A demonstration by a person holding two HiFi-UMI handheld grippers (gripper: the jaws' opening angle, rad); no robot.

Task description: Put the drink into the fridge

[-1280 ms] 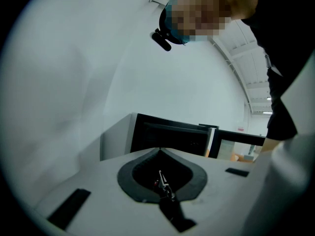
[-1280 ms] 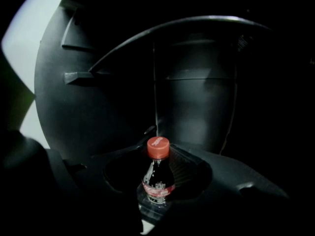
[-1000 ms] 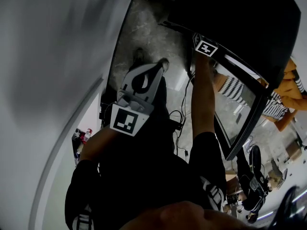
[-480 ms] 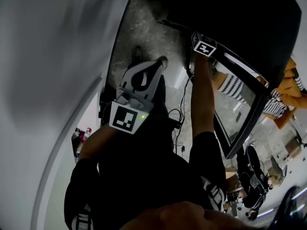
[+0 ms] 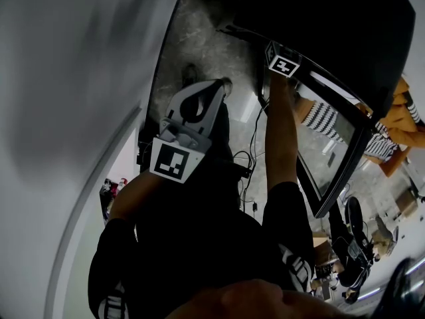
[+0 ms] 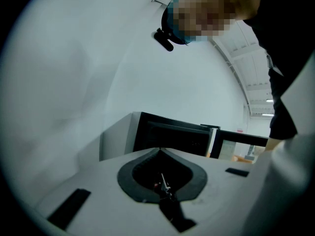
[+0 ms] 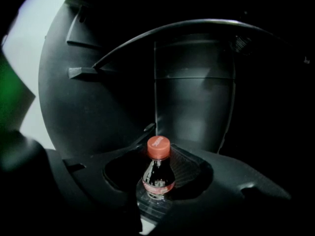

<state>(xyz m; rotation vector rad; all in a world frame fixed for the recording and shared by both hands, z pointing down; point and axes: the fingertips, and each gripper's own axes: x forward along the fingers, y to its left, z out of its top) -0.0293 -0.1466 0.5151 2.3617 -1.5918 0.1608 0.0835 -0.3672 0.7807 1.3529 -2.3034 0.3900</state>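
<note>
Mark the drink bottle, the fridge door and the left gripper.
drink bottle (image 7: 158, 175): right gripper view, on its dark neck.
fridge door (image 5: 330, 153): head view, on its glass pane.
left gripper (image 5: 223, 86): head view, at its fingertips.

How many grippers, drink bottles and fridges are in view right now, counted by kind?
2 handheld grippers: the left gripper and the right gripper
1 dark drink bottle with a red cap
1 black fridge with a glass door
Total: 4
</note>
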